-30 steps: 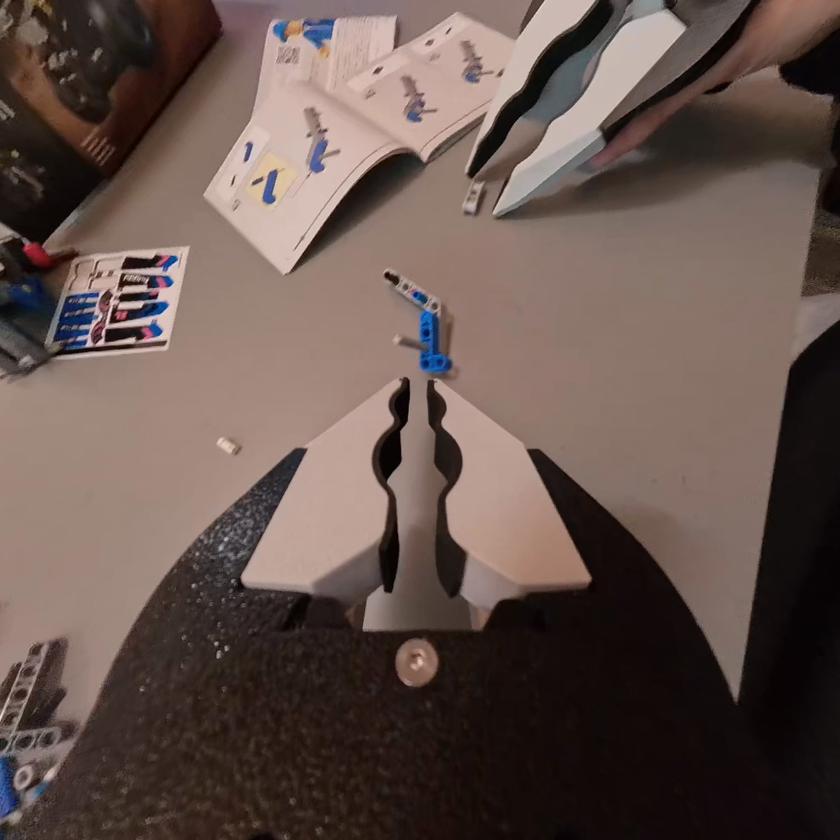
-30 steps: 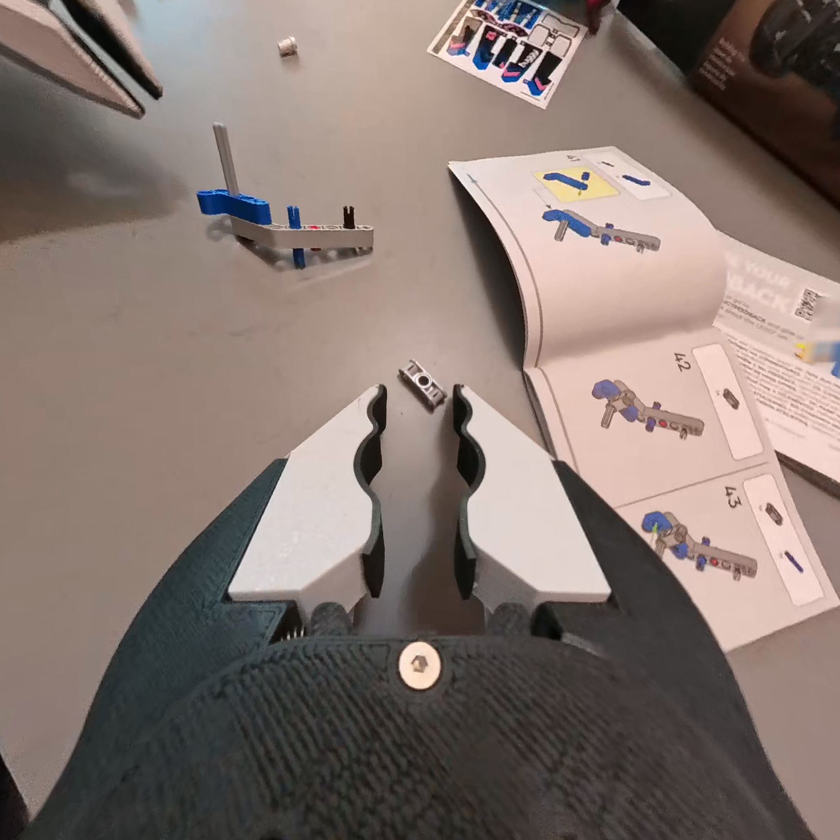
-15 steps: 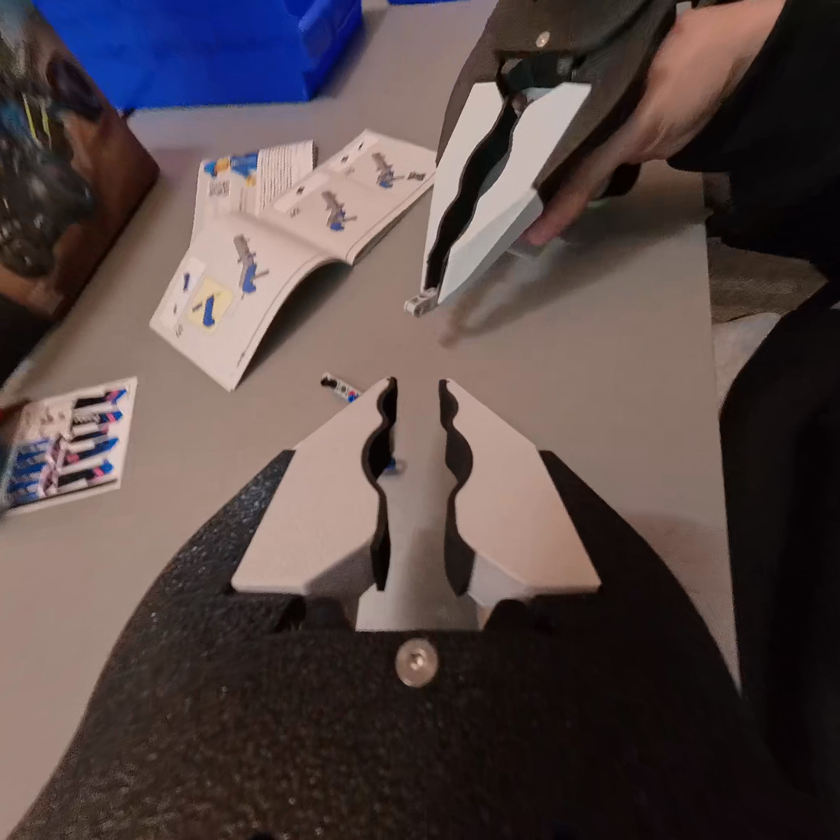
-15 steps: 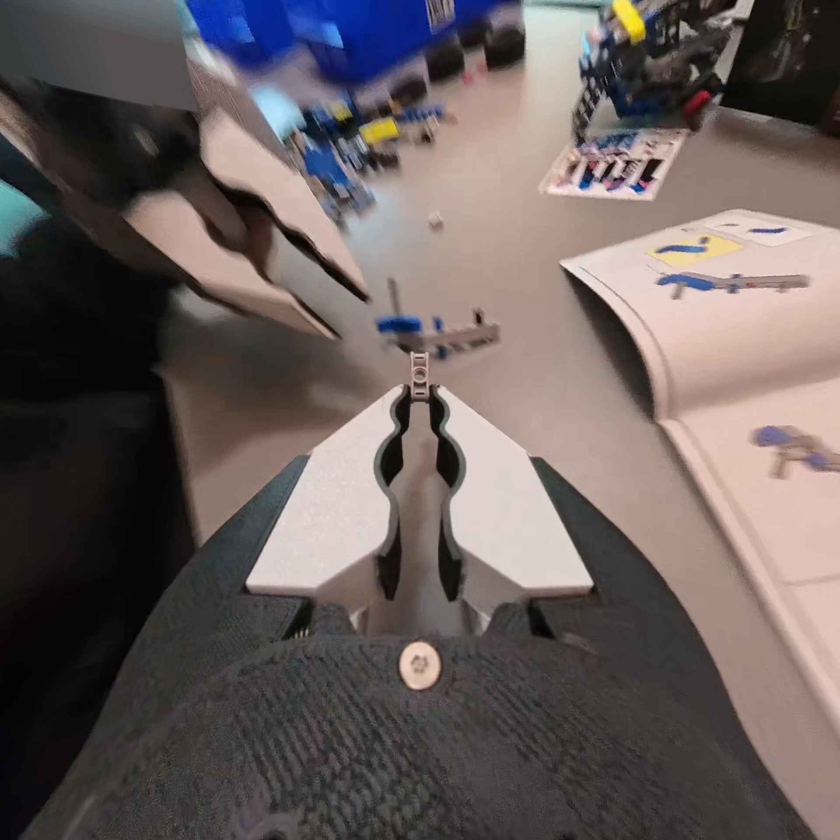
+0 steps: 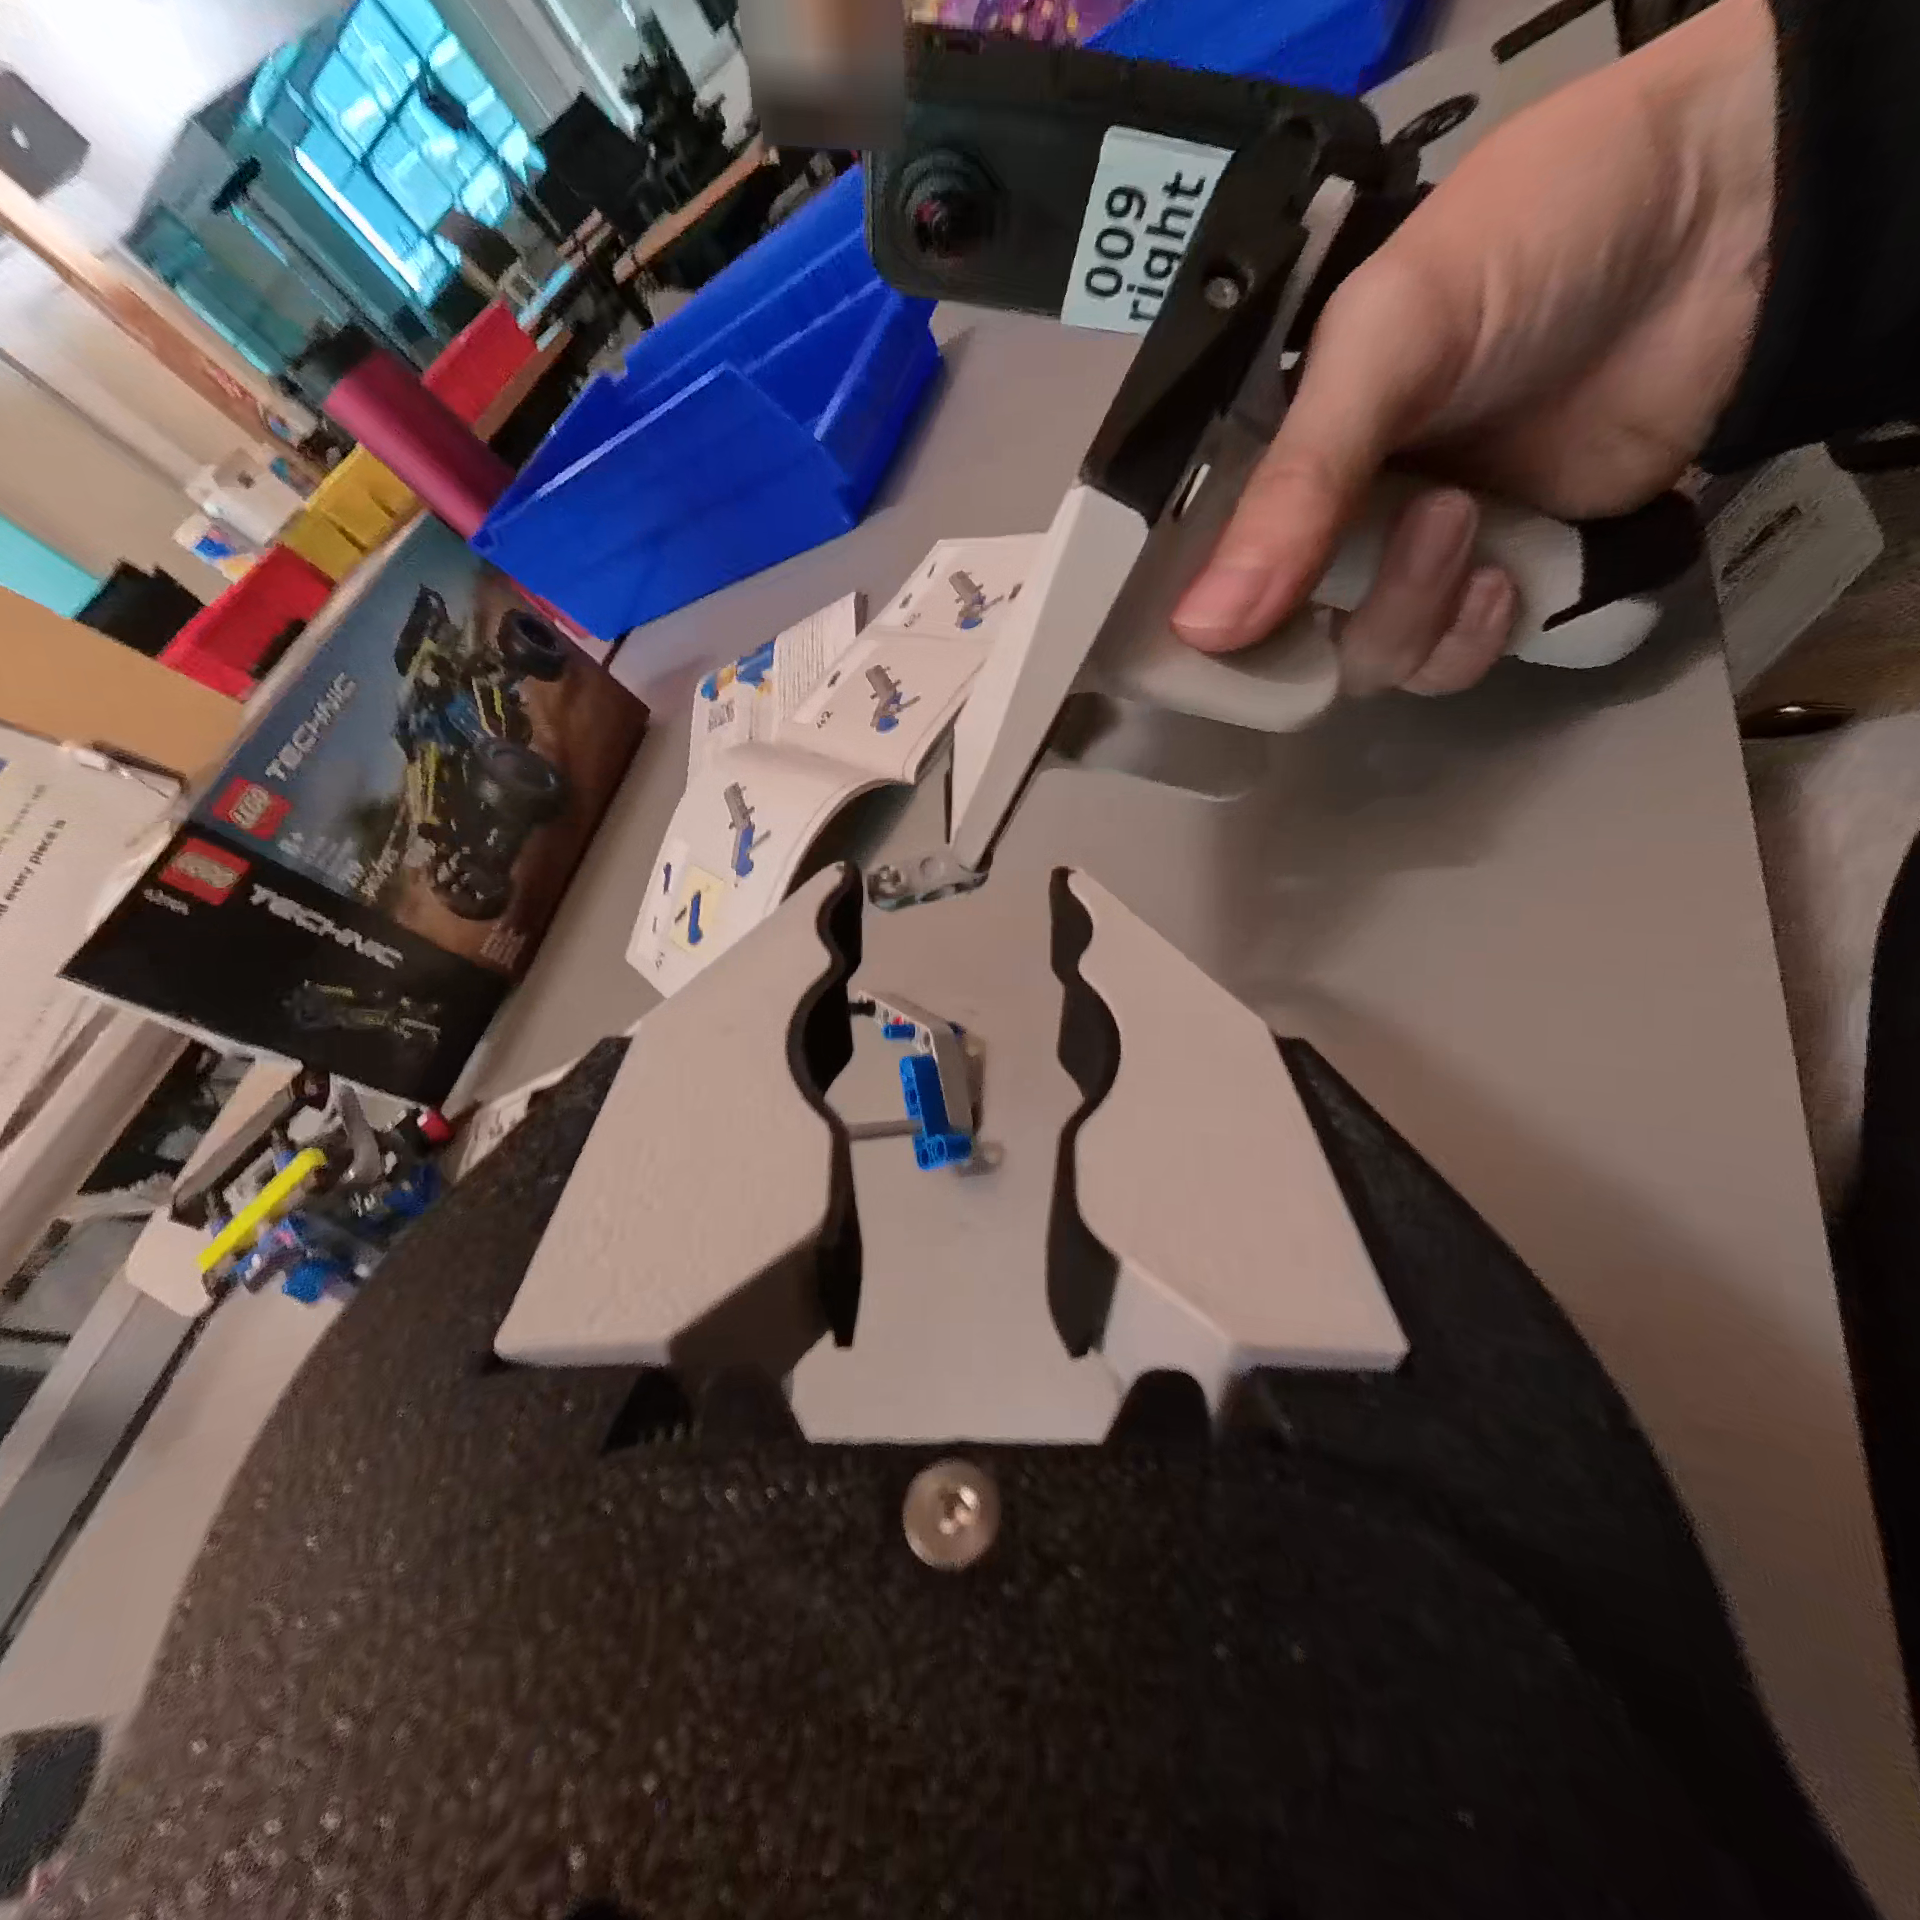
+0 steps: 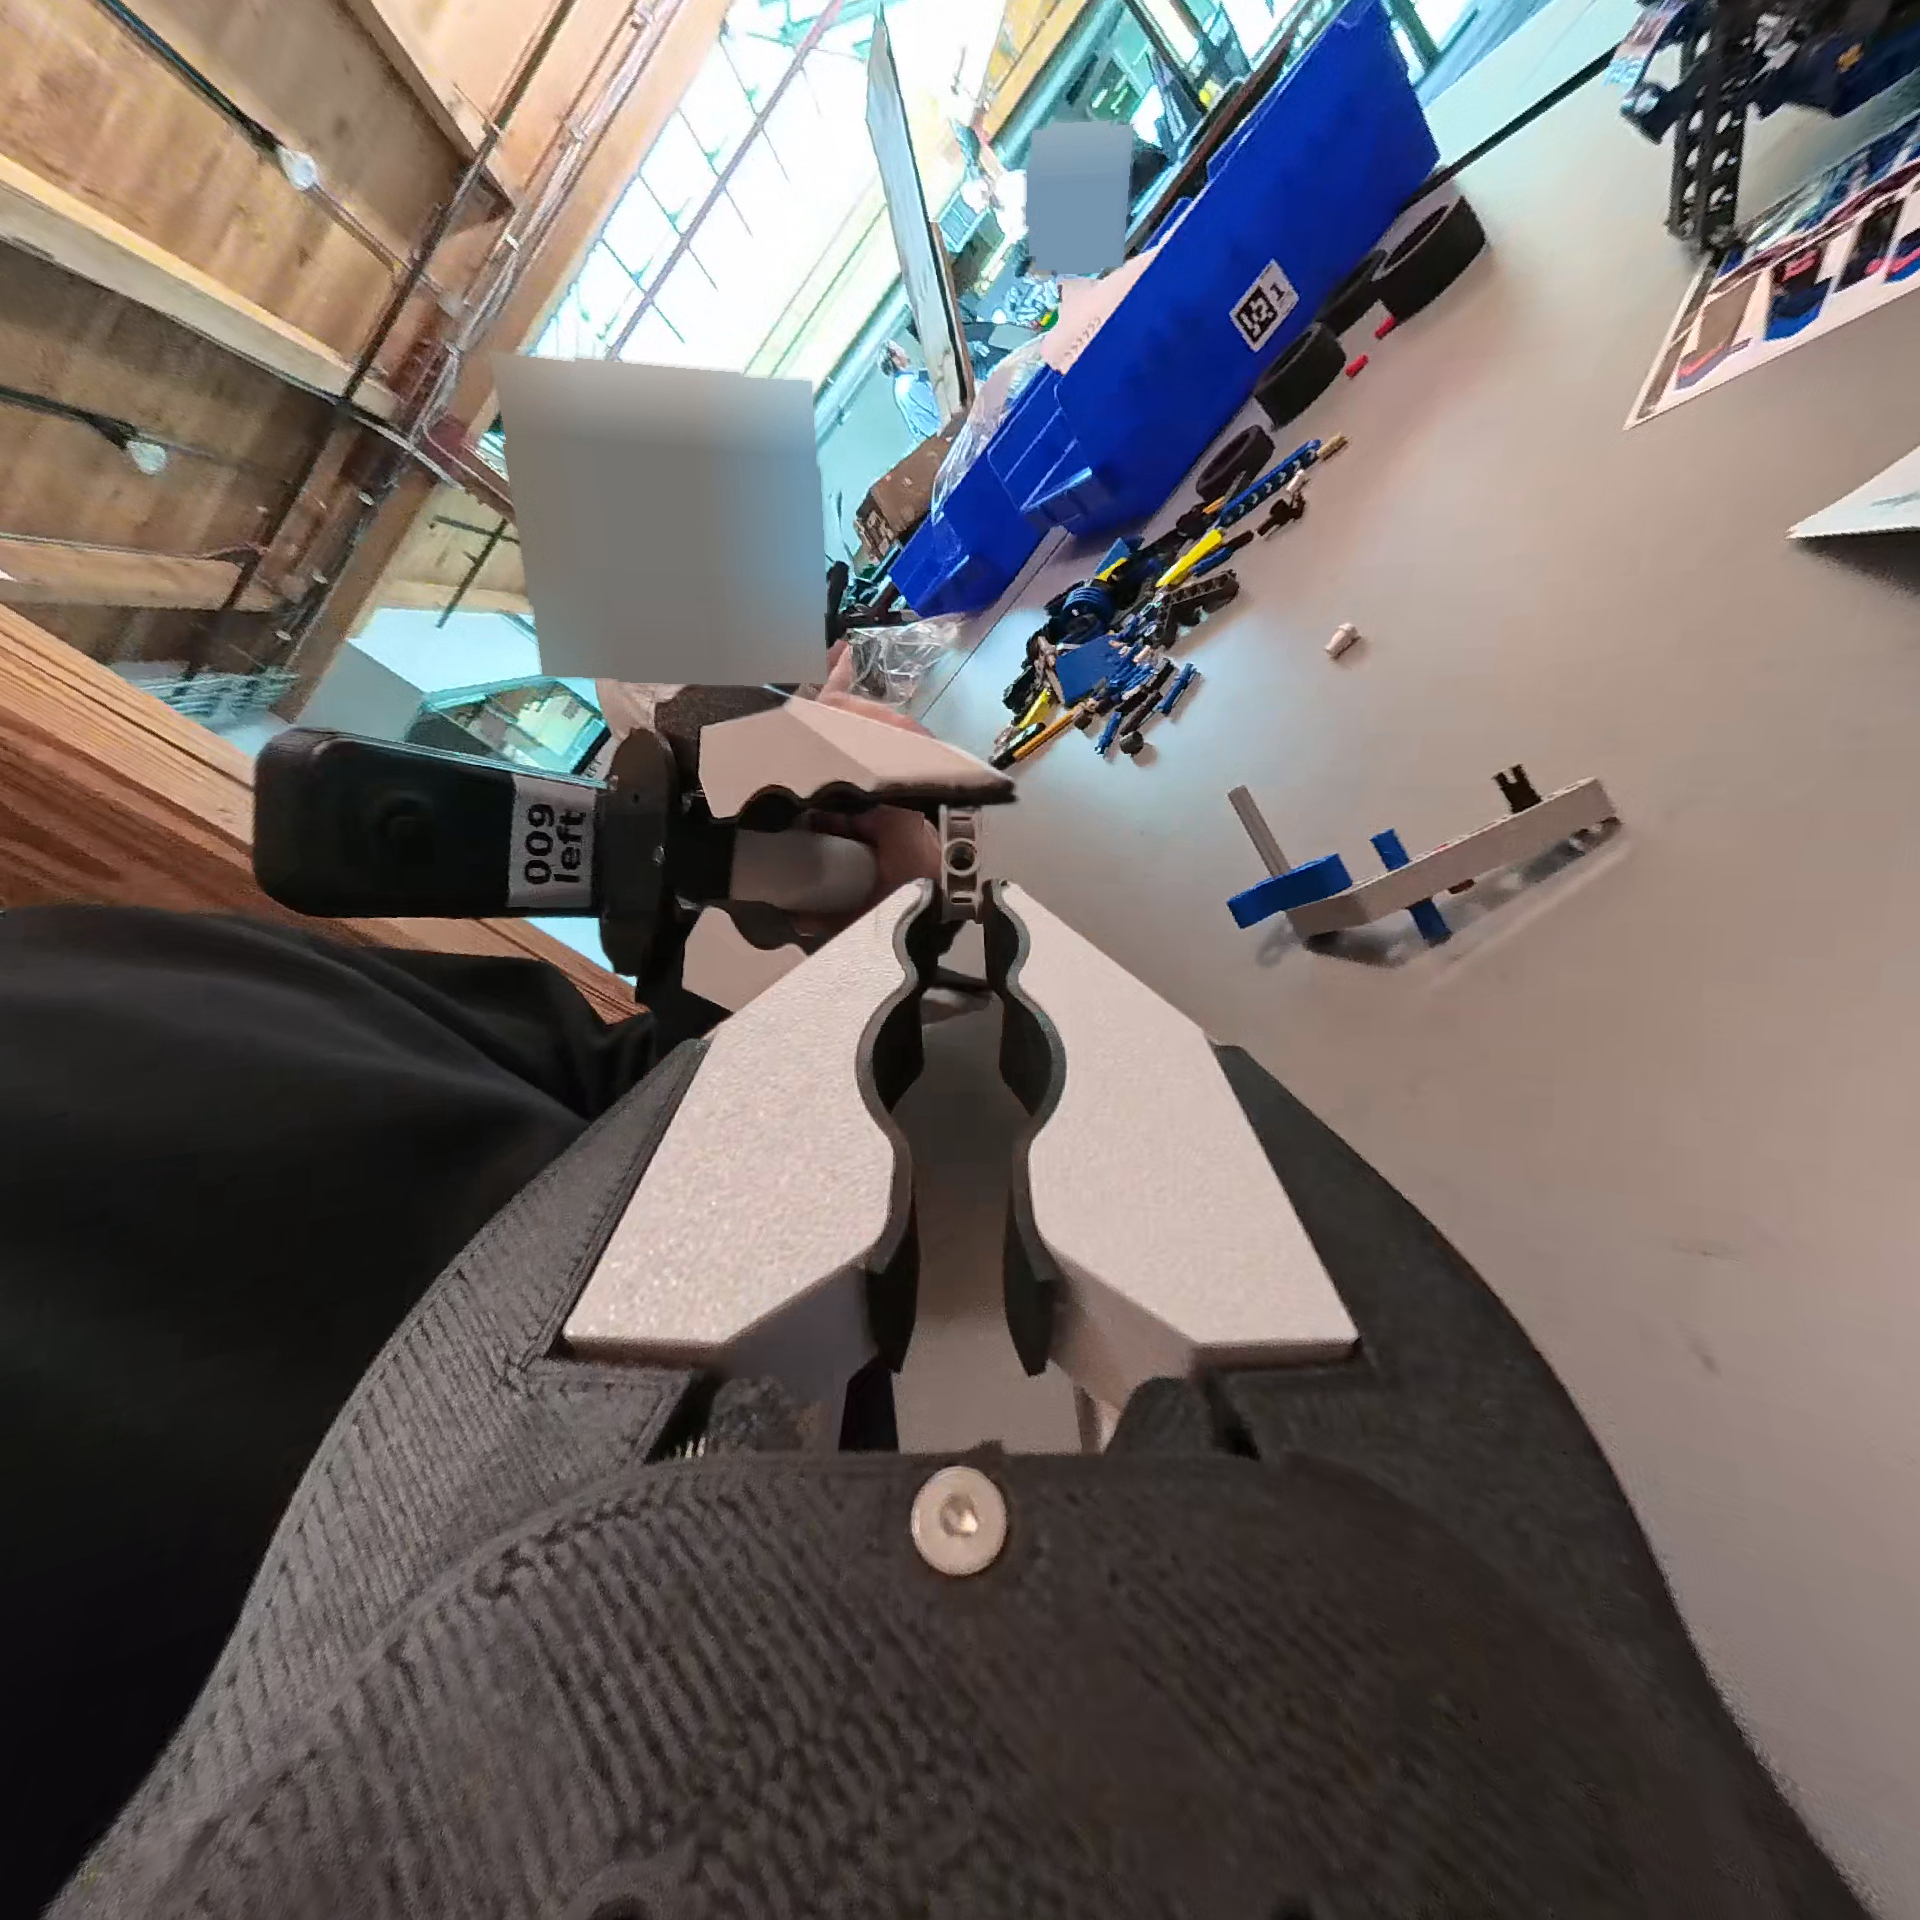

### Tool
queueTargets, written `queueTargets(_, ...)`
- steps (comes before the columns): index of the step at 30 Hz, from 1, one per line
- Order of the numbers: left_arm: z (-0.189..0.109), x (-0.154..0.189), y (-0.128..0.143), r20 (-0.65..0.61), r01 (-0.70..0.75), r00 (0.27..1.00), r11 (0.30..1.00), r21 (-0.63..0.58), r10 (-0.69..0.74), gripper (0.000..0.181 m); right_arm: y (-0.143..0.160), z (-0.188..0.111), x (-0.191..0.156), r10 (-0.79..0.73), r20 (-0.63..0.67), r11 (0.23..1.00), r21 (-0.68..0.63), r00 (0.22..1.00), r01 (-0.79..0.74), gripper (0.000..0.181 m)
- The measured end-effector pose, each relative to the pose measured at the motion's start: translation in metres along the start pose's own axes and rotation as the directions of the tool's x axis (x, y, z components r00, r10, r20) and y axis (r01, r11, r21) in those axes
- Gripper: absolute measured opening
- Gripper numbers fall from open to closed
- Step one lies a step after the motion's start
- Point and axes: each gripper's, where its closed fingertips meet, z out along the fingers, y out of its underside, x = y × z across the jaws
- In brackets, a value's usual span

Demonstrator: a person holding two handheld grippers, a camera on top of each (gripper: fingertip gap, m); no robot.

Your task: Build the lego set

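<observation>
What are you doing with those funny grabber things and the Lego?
A person is building a Lego set with a grabber in each hand. The right gripper is pinching a small grey connector piece and holding it up off the grey table. The left gripper is open and empty, above the half-built grey and blue assembly lying on the table. The instruction booklet lies open nearby, beside the set's box.

Grey table (image 5: 1455, 1039): open booklet (image 5: 821, 727), lego box (image 5: 384, 831), blue bins (image 5: 707, 468), small grey-blue assembly (image 6: 1423, 873), loose pcs pile (image 6: 1122, 644)
</observation>
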Motion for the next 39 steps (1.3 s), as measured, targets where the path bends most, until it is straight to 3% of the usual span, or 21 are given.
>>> queueTargets(2, 0.000, -0.001, 0.004, 0.009, 0.021, 1.000, 1.000, -0.017, -0.021, 0.032, 0.001, 0.003, 0.001, 0.015, 0.004, 1.000, 0.002, 1.000, -0.015, 0.006)
queueTargets(4, -0.003, -0.007, 0.003, 0.042, 0.034, 0.999, 0.999, -0.007, -0.033, 0.020, 0.001, 0.005, -0.001, 0.021, 0.014, 1.000, 0.012, 1.000, -0.021, 0.006)
queueTargets(8, -0.003, -0.009, 0.007, 0.039, 0.052, 0.998, 0.999, -0.012, -0.051, 0.020, 0.002, 0.006, 0.003, 0.012, -0.012, 1.000, 0.012, 1.000, -0.012, 0.006)
queueTargets(11, -0.003, -0.004, 0.006, -0.005, 0.000, 1.000, 1.000, -0.008, 0.000, 0.020, 0.006, 0.003, 0.006, -0.085, -0.067, 0.996, -0.042, 0.994, 0.082, 0.015)
queueTargets(17, 0.000, 0.000, 0.009, -0.062, -0.135, 0.989, 0.991, -0.022, 0.133, 0.020, 0.011, 0.002, 0.007, -0.203, -0.099, 0.974, -0.123, 0.974, 0.191, 0.006)
queueTargets(25, 0.000, -0.012, 0.006, -0.006, -0.109, 0.994, 0.993, 0.039, 0.110, 0.029, -0.007, 0.002, 0.004, 0.096, 0.033, 0.990, 0.097, 0.995, -0.099, 0.006)
queueTargets(28, -0.004, -0.013, 0.003, -0.009, -0.034, 0.999, 0.998, 0.049, 0.034, 0.033, -0.014, -0.002, 0.016, 0.076, -0.046, 0.984, 0.163, 0.996, -0.067, 0.006)
queueTargets(31, -0.010, -0.015, 0.000, -0.066, 0.199, 0.979, 0.977, 0.074, -0.194, 0.028, -0.015, -0.004, 0.025, -0.039, -0.187, 0.988, 0.141, 0.982, 0.066, 0.006)
queueTargets(33, -0.012, -0.015, -0.001, -0.107, 0.311, 0.948, 0.946, 0.094, -0.301, 0.029, -0.014, -0.001, 0.021, -0.060, -0.194, 0.988, 0.127, 0.979, 0.086, 0.006)
queueTargets(39, -0.008, -0.012, 0.006, 0.016, 0.066, 0.998, 0.996, 0.054, -0.067, 0.033, -0.010, 0.008, 0.007, 0.066, -0.044, 0.986, 0.157, 0.997, -0.059, 0.006)
